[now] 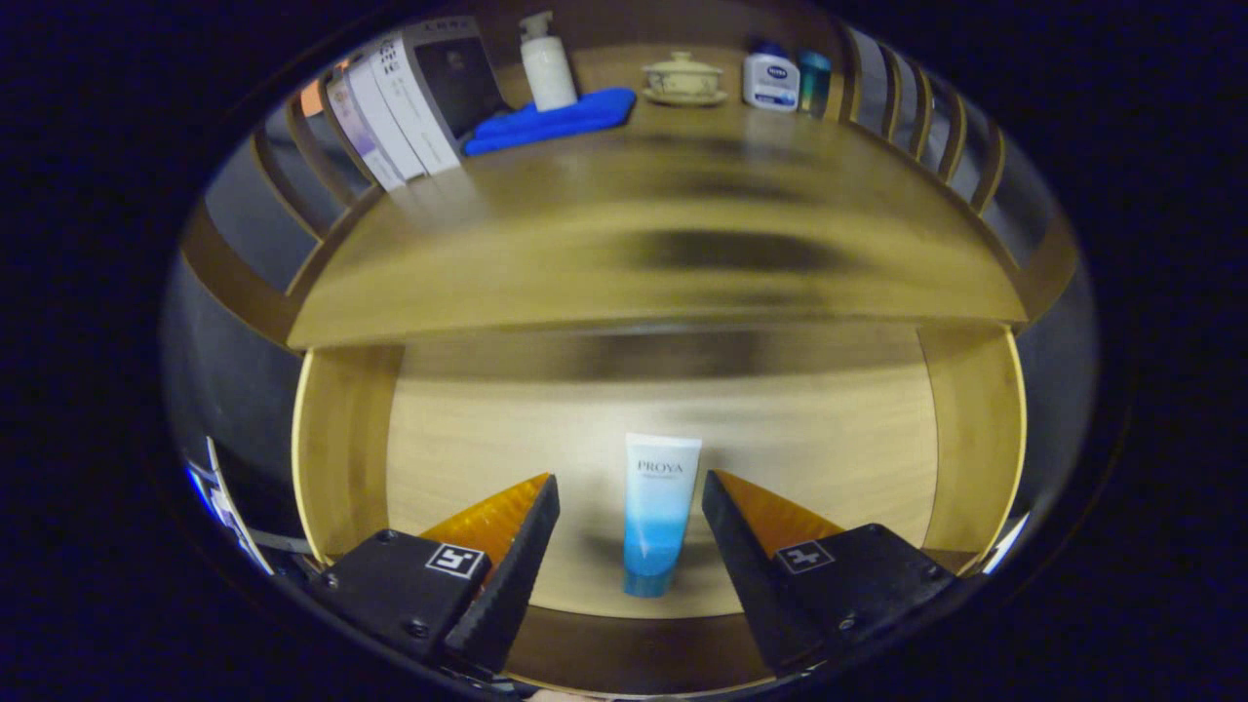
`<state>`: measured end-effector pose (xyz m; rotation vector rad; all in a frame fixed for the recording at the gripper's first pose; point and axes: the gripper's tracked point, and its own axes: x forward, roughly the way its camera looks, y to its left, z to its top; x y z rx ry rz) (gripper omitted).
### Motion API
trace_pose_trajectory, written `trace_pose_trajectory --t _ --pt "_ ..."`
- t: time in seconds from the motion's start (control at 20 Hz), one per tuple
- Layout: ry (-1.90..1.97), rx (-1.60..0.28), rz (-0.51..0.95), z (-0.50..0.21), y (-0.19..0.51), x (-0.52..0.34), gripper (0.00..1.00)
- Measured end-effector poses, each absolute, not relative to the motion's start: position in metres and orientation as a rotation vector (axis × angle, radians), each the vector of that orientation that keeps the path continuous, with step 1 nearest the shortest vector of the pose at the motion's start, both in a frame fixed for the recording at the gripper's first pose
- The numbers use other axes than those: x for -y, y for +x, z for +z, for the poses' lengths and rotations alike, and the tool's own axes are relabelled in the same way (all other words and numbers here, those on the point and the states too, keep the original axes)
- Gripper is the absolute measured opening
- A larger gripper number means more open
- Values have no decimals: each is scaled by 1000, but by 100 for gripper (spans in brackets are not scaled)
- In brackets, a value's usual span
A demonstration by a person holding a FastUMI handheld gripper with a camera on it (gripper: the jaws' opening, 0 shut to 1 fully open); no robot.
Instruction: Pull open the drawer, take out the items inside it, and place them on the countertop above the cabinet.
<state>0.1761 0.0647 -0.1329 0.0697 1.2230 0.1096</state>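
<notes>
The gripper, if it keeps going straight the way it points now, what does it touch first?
Most likely the white-and-blue plastic tube lying on the open wooden drawer floor. It sits between the open gripper fingers, neither touching it, though depth is hard to judge.

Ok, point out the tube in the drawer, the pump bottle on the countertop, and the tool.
tube (659, 512): gripper view, middle of its body, between the fingers.
pump bottle (547, 70): gripper view, on its body, beside the blue cloth.
tool (631, 509): gripper view, midway between fingertips, open.
</notes>
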Motion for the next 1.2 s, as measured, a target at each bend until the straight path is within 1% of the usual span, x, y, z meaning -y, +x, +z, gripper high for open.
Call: trace_pose_trajectory --t 0.15,0.25,0.35,0.4,0.5,0.65,0.7,0.9,1.2 --pt "37 -1281 85 -150 165 -57 88" --pt "40 -1314 67 -159 159 -55 83" --pt "24 -1324 55 -164 155 -53 76" --pt "24 -1333 45 -165 152 -51 69" --pt "49 -1360 39 -172 148 -53 61" --pt "60 -1359 20 -174 150 -52 55" --pt "56 -1358 24 -173 149 -51 48" --pt "66 -1319 56 -165 150 -54 43" --pt "80 -1202 138 -128 150 -55 43"
